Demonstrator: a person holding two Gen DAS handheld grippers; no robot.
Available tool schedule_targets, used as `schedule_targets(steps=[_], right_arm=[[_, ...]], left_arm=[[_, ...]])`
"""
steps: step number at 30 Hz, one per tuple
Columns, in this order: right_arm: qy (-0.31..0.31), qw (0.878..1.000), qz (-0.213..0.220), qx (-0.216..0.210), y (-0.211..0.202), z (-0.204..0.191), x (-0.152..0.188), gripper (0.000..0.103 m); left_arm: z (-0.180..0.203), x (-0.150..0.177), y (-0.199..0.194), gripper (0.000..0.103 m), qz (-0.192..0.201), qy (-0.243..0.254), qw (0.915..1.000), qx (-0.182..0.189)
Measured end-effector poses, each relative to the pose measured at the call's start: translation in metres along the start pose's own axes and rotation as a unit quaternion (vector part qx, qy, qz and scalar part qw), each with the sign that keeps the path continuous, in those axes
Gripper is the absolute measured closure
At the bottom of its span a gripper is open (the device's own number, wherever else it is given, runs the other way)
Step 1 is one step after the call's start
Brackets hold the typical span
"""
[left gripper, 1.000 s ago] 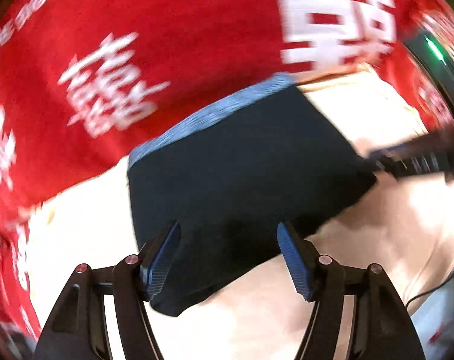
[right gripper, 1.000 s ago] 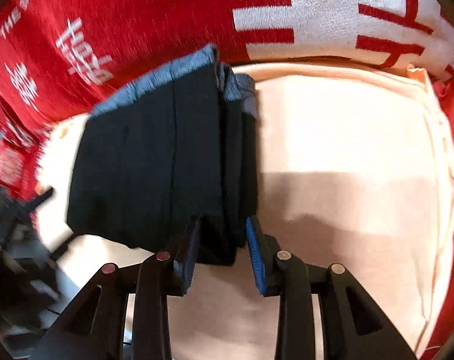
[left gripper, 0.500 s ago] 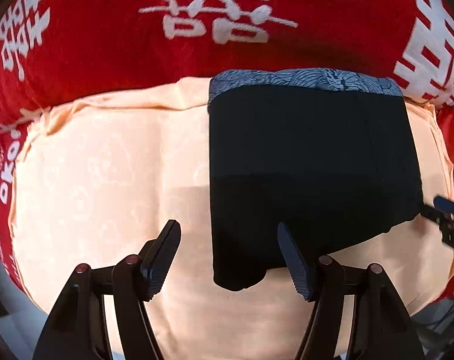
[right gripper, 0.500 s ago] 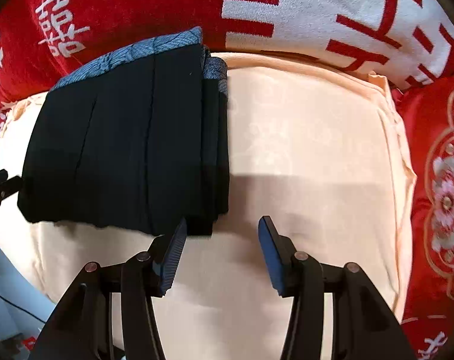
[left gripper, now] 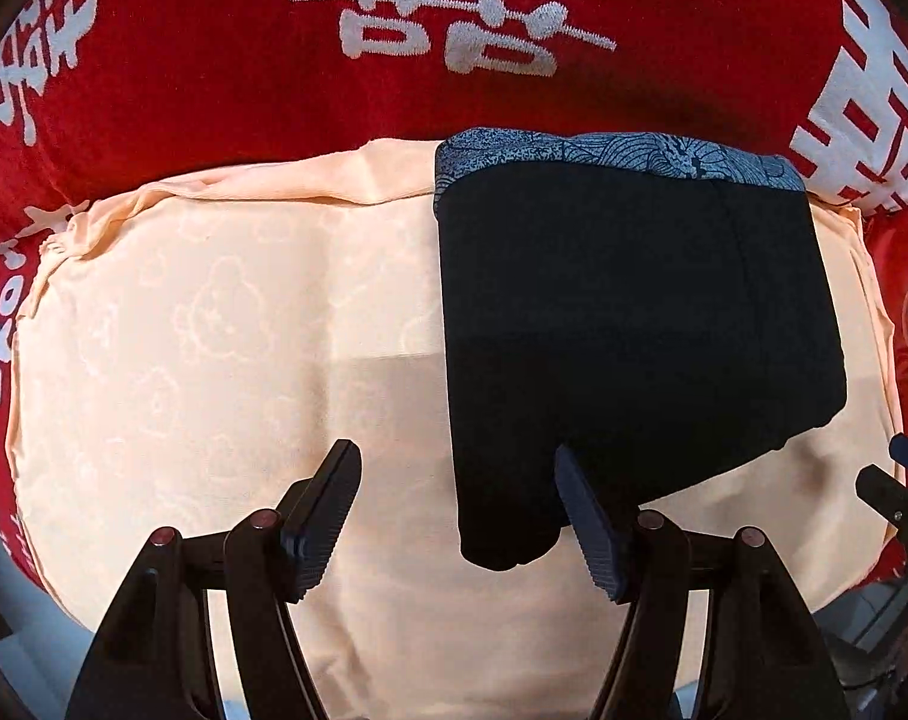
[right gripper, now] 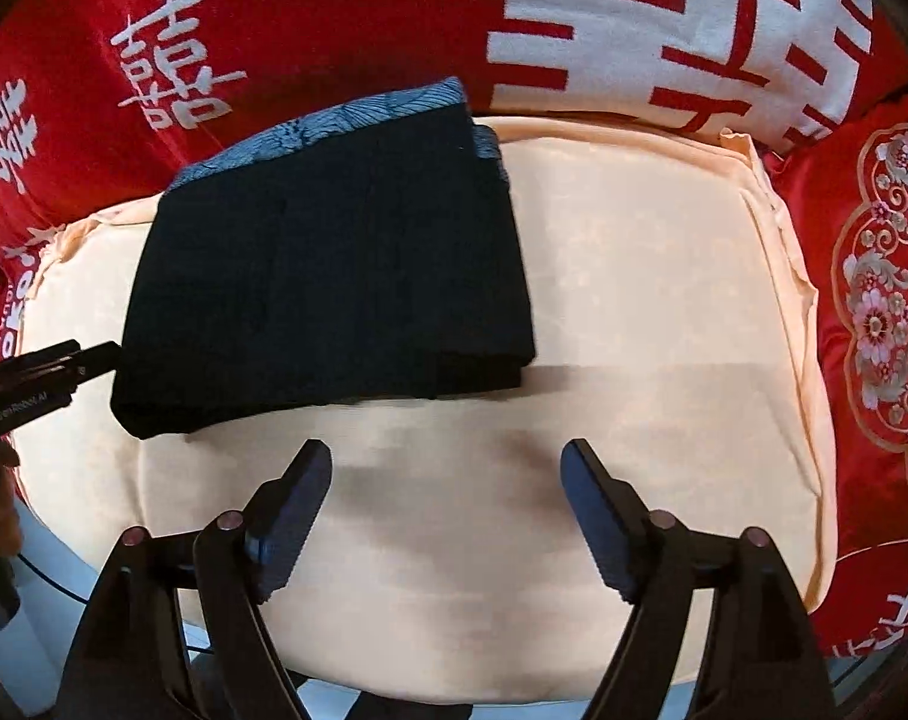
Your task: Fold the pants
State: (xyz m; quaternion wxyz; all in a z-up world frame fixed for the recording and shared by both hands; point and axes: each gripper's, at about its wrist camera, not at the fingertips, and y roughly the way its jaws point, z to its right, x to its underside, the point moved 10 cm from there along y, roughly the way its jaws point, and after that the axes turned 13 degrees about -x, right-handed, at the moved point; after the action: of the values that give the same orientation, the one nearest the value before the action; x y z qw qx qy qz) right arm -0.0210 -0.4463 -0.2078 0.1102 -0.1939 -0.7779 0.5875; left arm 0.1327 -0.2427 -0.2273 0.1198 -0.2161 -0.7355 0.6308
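The dark navy pants (left gripper: 628, 324) lie folded into a thick rectangle on a peach cushion (left gripper: 214, 348), their blue patterned waistband (left gripper: 622, 153) at the far edge. My left gripper (left gripper: 457, 516) hangs open above the cushion, its right finger over the fold's near left corner, holding nothing. In the right wrist view the folded pants (right gripper: 334, 264) sit at upper left. My right gripper (right gripper: 445, 516) is above bare cushion just in front of them, jaws opening wide with nothing between them. The left gripper's tip (right gripper: 40, 375) shows at the left edge.
A red blanket with white characters (left gripper: 454, 18) lies behind and around the cushion. A red embroidered floral fabric (right gripper: 880, 324) is to the right. The right gripper's tip (left gripper: 898, 492) pokes in at the right edge of the left wrist view.
My right gripper let go of the fold's right edge, opened and rose back from it. My left gripper slid left off the pants, then held still.
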Motion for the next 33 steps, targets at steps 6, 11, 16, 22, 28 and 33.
schedule_targets(steps=[6,11,16,22,28,33], right_arm=[[0.012,1.000,0.015,-0.009,0.000,-0.013,-0.002,0.015],[0.020,1.000,0.019,-0.005,-0.002,-0.013,0.000,0.015],[0.028,0.999,0.016,-0.005,-0.003,-0.008,0.006,0.015],[0.022,1.000,0.019,-0.002,-0.006,0.007,0.002,0.005],[0.008,1.000,0.008,-0.021,0.000,0.019,-0.010,0.000],[0.014,0.999,-0.009,-0.049,0.011,0.035,-0.020,0.000]], left_arm=[[-0.006,-0.001,-0.006,0.006,0.009,-0.003,1.0000,0.003],[-0.009,-0.001,-0.006,0.006,0.007,0.001,1.0000,-0.002],[-0.009,0.000,-0.001,0.006,0.003,0.008,0.9999,-0.011],[-0.004,-0.005,0.005,0.006,0.006,0.006,0.9999,-0.013],[-0.001,-0.016,0.007,0.006,0.001,-0.016,0.9992,0.036],[-0.011,-0.034,0.021,0.006,-0.018,-0.052,0.9966,0.062]])
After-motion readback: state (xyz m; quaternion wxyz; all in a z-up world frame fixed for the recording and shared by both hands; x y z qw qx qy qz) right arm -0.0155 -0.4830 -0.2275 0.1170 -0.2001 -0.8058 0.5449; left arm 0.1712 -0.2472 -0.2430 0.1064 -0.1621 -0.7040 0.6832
